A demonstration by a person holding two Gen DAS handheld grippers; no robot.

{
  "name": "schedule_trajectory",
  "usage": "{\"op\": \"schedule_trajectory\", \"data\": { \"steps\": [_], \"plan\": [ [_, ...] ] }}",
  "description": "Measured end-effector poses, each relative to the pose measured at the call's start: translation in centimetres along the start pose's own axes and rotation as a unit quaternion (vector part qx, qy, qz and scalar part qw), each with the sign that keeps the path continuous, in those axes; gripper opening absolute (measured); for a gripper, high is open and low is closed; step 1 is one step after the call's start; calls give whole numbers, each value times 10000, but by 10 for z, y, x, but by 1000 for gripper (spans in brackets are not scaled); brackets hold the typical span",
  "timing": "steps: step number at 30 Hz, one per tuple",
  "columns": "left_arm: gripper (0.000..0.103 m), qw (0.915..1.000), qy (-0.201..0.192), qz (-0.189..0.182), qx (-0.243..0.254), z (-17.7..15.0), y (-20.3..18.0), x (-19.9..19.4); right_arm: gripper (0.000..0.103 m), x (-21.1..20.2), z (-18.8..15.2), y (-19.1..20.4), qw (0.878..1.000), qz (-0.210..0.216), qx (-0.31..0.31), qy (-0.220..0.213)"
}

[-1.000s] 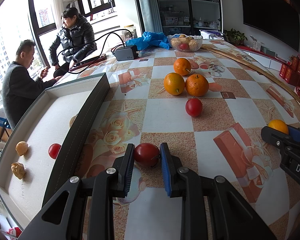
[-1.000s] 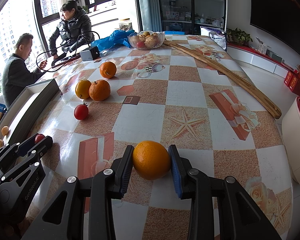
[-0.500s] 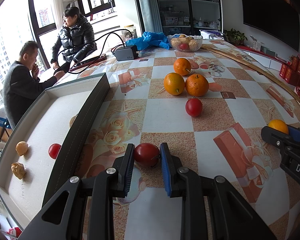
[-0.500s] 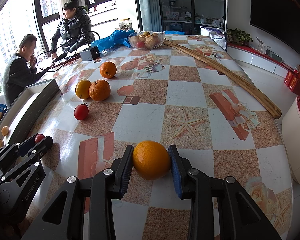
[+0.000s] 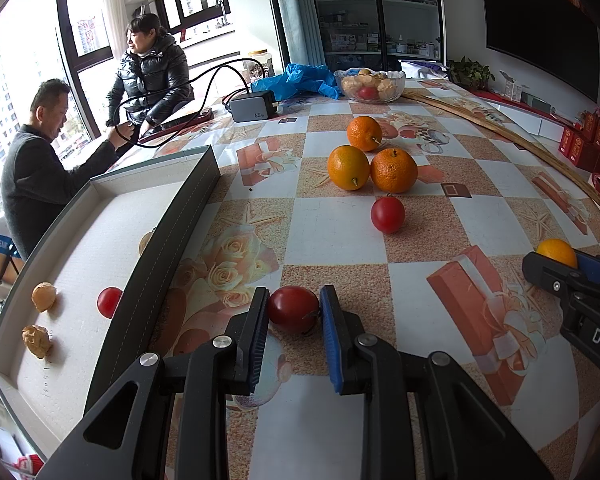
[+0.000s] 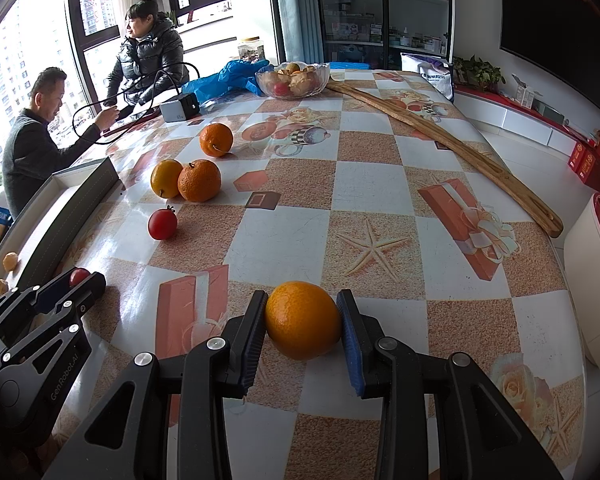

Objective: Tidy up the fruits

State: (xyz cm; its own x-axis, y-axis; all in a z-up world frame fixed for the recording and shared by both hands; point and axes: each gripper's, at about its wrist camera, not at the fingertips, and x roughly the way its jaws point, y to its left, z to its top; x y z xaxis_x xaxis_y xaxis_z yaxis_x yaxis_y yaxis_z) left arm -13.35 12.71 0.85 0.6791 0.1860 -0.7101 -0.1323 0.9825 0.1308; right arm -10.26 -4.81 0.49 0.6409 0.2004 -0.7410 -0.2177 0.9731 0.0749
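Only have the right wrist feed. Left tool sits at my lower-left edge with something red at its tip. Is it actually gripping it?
Observer: Yes. In the left wrist view, the left tool has both pads pressed on a red tomato.
Operator: Anything red in the tray? I only see two tan lumps.
Observer: A second tomato lies inside the tray, close against the tall dark wall that blocks your view.
Operator: Anything else in there?
Observer: A tan piece shows farther along that same wall, mostly hidden behind it, so I cannot tell what it is.
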Motion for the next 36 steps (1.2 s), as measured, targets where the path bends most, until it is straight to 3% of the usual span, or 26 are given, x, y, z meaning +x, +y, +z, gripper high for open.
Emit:
{"op": "schedule_trajectory", "data": {
  "steps": [26,36],
  "plan": [
    [27,10000,3,-7,0,0,0,0,38,2,2,10,9996,-103,-243,61],
    [27,9985,213,-450,-242,1,14,-6,35,0,4,7,9996,106,-151,197]
  ]
}}
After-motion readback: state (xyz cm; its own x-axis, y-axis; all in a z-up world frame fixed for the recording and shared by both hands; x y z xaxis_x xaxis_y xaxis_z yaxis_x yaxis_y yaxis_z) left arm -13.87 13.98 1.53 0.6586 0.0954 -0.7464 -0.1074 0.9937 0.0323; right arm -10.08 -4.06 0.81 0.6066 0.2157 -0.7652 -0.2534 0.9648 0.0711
